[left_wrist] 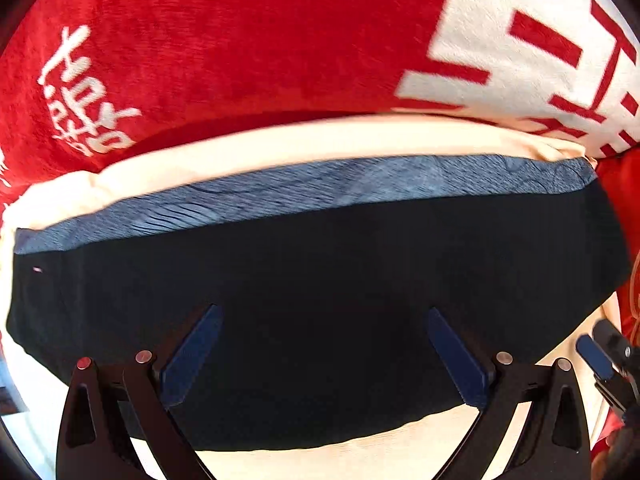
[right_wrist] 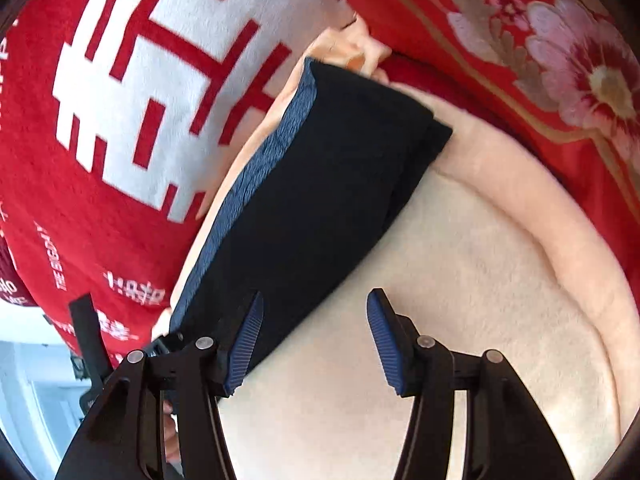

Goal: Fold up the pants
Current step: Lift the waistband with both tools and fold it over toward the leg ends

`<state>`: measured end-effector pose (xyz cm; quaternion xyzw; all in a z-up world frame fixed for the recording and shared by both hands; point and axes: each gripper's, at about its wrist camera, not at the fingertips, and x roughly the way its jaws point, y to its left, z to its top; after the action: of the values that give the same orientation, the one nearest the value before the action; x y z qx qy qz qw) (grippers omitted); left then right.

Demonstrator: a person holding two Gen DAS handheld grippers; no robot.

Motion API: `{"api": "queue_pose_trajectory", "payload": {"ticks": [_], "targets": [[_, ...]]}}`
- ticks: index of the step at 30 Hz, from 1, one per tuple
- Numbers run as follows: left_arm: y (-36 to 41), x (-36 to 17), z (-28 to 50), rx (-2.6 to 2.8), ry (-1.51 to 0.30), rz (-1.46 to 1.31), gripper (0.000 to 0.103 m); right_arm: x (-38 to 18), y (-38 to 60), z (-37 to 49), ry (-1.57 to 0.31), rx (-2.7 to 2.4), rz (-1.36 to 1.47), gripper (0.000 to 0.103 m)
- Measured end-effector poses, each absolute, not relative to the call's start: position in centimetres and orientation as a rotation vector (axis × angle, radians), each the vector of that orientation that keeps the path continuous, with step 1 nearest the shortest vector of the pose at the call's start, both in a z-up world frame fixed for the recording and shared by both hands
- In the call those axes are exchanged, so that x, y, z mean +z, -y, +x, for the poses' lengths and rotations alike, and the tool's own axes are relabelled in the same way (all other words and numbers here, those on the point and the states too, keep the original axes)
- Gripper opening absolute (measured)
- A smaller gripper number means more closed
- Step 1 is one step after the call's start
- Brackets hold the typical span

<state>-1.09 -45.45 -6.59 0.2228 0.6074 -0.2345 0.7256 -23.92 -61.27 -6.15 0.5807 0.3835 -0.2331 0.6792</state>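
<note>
On the cream cushion (right_wrist: pixel 460 280), beside a red blanket (left_wrist: pixel 240 40), the folded dark pants (left_wrist: pixel 320 272) lie flat. Left tool (left_wrist: pixel 324 356) hovers over them, jaws apart and empty; right tool (right_wrist: pixel 316 340) stands apart too, gripping nothing.

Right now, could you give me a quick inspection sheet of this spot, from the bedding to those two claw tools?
Surface: cream cushion lying on a red blanket with white lettering.
Job's things: dark pants, folded into a compact bundle with a blue patterned band along one edge, resting on the cushion.
Clutter: nothing seen.
Grippers: left gripper open above the pants; right gripper open, nothing between its pads.
Cables: nothing seen.
Surroundings: red floral quilt beside the cushion.
</note>
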Motion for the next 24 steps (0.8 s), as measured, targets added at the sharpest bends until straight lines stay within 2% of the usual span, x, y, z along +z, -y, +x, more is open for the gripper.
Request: {"api": "queue_pose_trajectory", "payload": {"ticks": [3, 13, 14, 15, 16, 17, 19, 22, 24], "targets": [[45.9, -8.7, -1.9, -0.497, -1.352, 0.514, 0.103, -6.7, 62.1, -24.4, -0.822, -0.556, 1.308, 0.058], [45.3, -9.0, -2.9, -0.528, -1.302, 0.493, 0.103, -8.3, 65.4, -22.5, -0.649, -0.573, 1.331, 0.059], [45.4, -8.9, -3.1, -0.534, -1.301, 0.494, 0.103, -8.2, 65.7, -22.3, -0.664, -0.567, 1.353, 0.053], [45.5, -8.8, -3.1, -0.537, -1.307, 0.490, 0.103, -8.1, 66.0, -21.9, -0.692, -0.577, 1.371, 0.027], [45.4, -8.5, -3.1, -0.540, -1.318, 0.476, 0.095, -7.9, 66.2, -21.9, -0.721, -0.587, 1.375, 0.015], [45.7, -7.8, -2.6, -0.552, -1.316, 0.460, 0.075, -7.3, 66.3, -21.8, -0.709, -0.574, 1.370, 0.015], [45.5, -6.9, -1.9, -0.599, -1.305, 0.450, 0.056, -5.3, 65.9, -21.4, -0.731, -0.564, 1.279, 0.014], [45.8, -5.5, -2.7, -0.684, -1.266, 0.431, 0.056, -2.3, 64.8, -20.5, -0.736, -0.521, 1.157, 0.014], [46.6, -6.6, -3.3, -0.728, -1.294, 0.414, 0.056, -1.0, 64.1, -20.0, -0.733, -0.512, 1.115, 0.014]]}}
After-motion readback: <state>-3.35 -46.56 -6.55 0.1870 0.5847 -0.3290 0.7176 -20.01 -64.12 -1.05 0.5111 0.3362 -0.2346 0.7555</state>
